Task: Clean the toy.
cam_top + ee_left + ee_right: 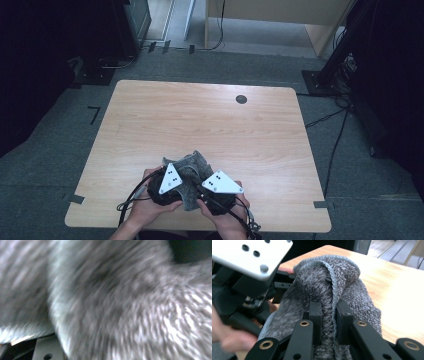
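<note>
a pale wooden table (150, 125) with rounded corners stands on grey carpet, its grain running side to side. a small dark round disc (241, 99) is set into the top near the far right corner. grey tape marks (74, 198) sit on the carpet by the near left and near right corners, and cables trail over the floor to the right. dark equipment stands along both sides of the room, and a light wooden panel rises beyond the far edge.

at the middle of the near edge, a grey knitted cloth (192, 165) is bunched up between the two hands. the left gripper (172, 192) sits at the cloth's left side, its jaws pressed together; its own view is blurred grey knit, so what they pinch cannot be told. the right gripper (329, 312) has its jaws drawn close, pinching a fold of the cloth with a ribbed hem running between them.
</note>
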A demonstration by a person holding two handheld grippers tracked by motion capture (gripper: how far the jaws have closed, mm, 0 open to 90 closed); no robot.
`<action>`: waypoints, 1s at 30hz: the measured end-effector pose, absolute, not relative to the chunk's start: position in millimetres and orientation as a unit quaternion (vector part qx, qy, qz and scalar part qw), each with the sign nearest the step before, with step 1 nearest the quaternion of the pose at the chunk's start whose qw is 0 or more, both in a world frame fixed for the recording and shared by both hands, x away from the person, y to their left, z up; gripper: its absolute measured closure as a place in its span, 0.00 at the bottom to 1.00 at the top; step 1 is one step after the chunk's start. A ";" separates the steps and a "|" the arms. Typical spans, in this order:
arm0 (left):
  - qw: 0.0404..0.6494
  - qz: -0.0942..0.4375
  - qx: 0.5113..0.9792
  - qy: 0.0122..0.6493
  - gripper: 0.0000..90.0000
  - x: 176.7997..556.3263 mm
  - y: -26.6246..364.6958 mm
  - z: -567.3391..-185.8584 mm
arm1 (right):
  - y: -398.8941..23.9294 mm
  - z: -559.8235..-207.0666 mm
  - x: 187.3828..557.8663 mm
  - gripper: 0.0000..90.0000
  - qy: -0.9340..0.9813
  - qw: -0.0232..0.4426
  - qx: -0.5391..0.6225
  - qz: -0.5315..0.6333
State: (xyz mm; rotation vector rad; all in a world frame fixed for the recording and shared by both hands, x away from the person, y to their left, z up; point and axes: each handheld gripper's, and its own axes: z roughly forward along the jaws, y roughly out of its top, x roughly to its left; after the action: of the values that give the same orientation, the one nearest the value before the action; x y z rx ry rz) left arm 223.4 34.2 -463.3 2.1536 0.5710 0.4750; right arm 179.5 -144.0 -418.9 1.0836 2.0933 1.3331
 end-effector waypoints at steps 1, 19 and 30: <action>0.414 0.196 0.862 0.219 0.38 221.1 31.3 -463.3 | -142.4 -418.8 179.3 0.88 0.757 0.223 0.388 0.475; 0.435 0.189 0.850 0.230 0.38 224.3 42.5 -460.2 | -171.9 -421.0 190.6 0.91 0.744 0.239 0.423 0.459; 0.443 0.190 0.851 0.206 0.38 219.0 37.5 -457.8 | -158.3 -417.0 179.2 0.90 0.763 0.194 0.348 0.509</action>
State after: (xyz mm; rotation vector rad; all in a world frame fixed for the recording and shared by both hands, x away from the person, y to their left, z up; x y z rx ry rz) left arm 219.0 37.5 -457.8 2.1116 0.5103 0.4716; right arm 179.2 -158.3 -417.0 0.9752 2.1415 1.4271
